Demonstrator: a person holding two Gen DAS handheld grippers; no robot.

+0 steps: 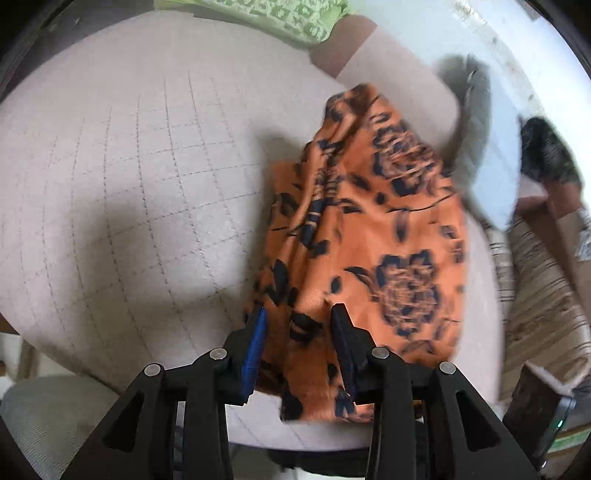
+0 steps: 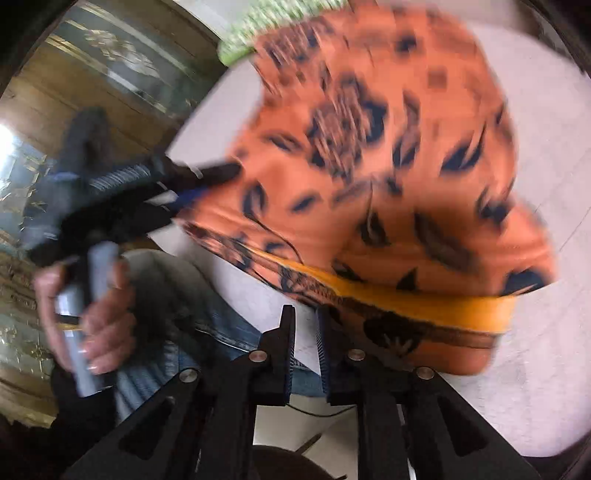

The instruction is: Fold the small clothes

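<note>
Bunched orange garment (image 1: 369, 240), dark flowers

Orange floral garment (image 1: 369, 240) on quilted pad (image 1: 129, 166)

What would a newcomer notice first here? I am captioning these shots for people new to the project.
The orange floral garment dominates, bunched right of centre on the pale quilted pad, with the left gripper straddling its near edge. In the blurred right wrist view, the right gripper sits by its yellow hem. A green patterned cloth lies at the far edge.
</note>
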